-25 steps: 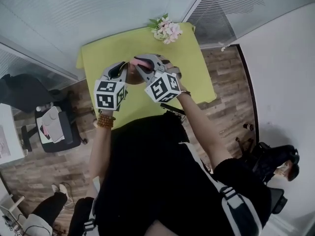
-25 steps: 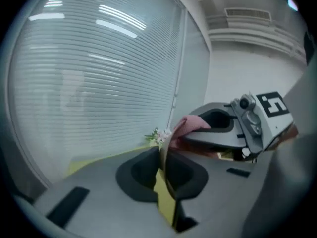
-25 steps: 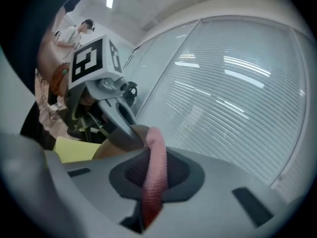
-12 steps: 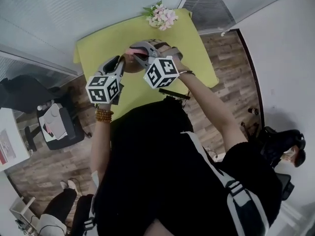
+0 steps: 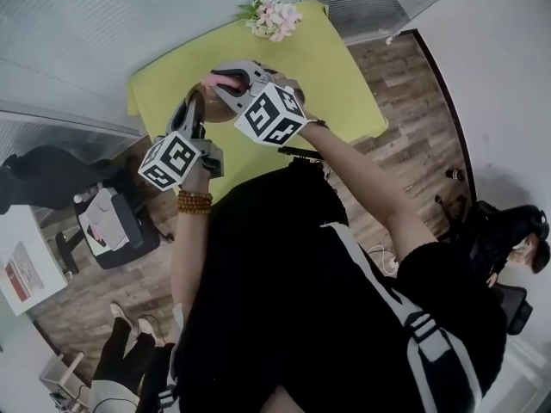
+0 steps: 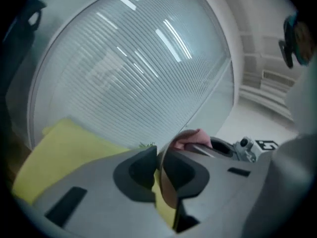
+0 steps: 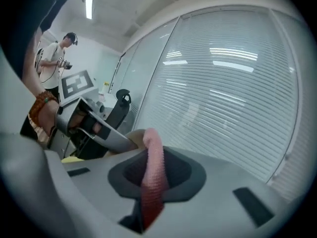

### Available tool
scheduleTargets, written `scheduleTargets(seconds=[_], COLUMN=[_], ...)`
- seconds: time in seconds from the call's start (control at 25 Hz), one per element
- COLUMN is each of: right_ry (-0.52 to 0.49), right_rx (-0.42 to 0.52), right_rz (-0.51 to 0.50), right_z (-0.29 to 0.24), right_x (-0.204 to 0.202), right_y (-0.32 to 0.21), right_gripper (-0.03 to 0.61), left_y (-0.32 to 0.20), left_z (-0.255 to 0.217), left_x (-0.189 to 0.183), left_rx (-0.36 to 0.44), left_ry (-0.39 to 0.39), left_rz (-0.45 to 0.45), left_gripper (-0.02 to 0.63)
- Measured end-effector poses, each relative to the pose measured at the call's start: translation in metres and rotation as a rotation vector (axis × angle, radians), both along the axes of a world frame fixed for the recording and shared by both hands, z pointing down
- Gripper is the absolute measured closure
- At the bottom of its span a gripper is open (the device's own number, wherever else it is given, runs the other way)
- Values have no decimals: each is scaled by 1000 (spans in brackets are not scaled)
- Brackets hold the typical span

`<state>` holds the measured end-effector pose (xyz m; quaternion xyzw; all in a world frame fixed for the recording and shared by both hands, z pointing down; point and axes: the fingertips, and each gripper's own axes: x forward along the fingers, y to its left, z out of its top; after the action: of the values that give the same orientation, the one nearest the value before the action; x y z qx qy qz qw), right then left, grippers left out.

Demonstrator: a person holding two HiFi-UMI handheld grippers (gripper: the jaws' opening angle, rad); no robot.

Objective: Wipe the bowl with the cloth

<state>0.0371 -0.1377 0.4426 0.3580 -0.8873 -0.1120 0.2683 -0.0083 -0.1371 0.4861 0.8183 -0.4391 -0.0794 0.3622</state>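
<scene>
Table: the square yellow-green table (image 5: 336, 76) lies under both grippers. Anything that drops will land on it, or may roll off its edge.
Bowl: the thin-walled brownish round bowl (image 6: 166, 185) is held up over the table, between the two grippers, and stands on its edge. It is round, so it has no real long axis. Its rim runs away from the jaws and upward. I judge the mouth faces sideways, toward the right gripper.
Left gripper: the left gripper (image 6: 159, 160) is closing its jaws, and the pads pinch the bowl's wall just at the rim. This hold is narrow, so my wiping push could turn the bowl in the pads or slide it out.
Right gripper: the right gripper (image 7: 151, 178) has its jaws nearly together but opening, with the cloth pressed between the pads. If they open more, the cloth falls.
Cloth: the pink textured cloth (image 7: 153, 148) is a folded strip with its long axis along the jaws. Its free end points at the bowl's rim; I cannot tell whether it touches.
</scene>
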Motion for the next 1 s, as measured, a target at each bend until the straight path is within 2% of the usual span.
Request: scheduleTargets(seconds=[0.08, 0.12, 0.16, 0.2, 0.28, 0.32, 0.4, 0.44, 0.48, 0.52, 0.6, 0.72, 0.88, 0.96, 1.0], right_ry=[-28, -46, -62, -67, -4, 74, 292, 387, 445, 461, 404, 258, 76, 9, -6], right_rx=[-18, -35, -58, -79, -92, -70, 34, 88, 122, 134, 112, 48, -36, -72, -91], right_rz=[-7, 3, 23, 48, 68, 47, -35, -78, -110, -123, -102, -32, 72, 111, 123], right_z=[-5, -5, -2, 3, 19, 27, 40, 44, 47, 49, 49, 43, 35, 32, 33], right_x=[-2, -2, -1, 2, 9, 12, 11, 9, 5, 1, -4, -6, -3, -4, -5], right_y=[1, 2, 3, 3, 4, 6, 15, 20, 25, 28, 28, 21, 18, 18, 18], right_gripper=[534, 532, 530, 531, 542, 551, 551, 551, 550, 549, 551, 548, 545, 540, 537], left_y=[2, 3, 4, 4, 5, 7, 14, 17, 19, 19, 18, 16, 16, 16, 15], left_z=[0, 2, 4, 7, 13, 17, 32, 41, 48, 53, 53, 45, 36, 34, 35], left_x=[-7, -9, -9, -8, 1, 7, 21, 27, 31, 31, 25, 10, -8, -15, -18], left_rx=[-25, -36, -45, -47, -18, 3, 36, 50, 56, 45, -2, -54, -131, -144, -144], left_ry=[133, 168, 173, 146, 17, -78, -321, -439, -517, -531, -422, -246, 53, 131, 117], left_rz=[-79, -114, -136, -136, -49, 32, 221, 304, 355, 366, 307, 159, -35, -92, -102], left_gripper=[574, 573, 565, 560, 557, 552, 529, 584, 588, 592, 598, 593, 574, 568, 560])
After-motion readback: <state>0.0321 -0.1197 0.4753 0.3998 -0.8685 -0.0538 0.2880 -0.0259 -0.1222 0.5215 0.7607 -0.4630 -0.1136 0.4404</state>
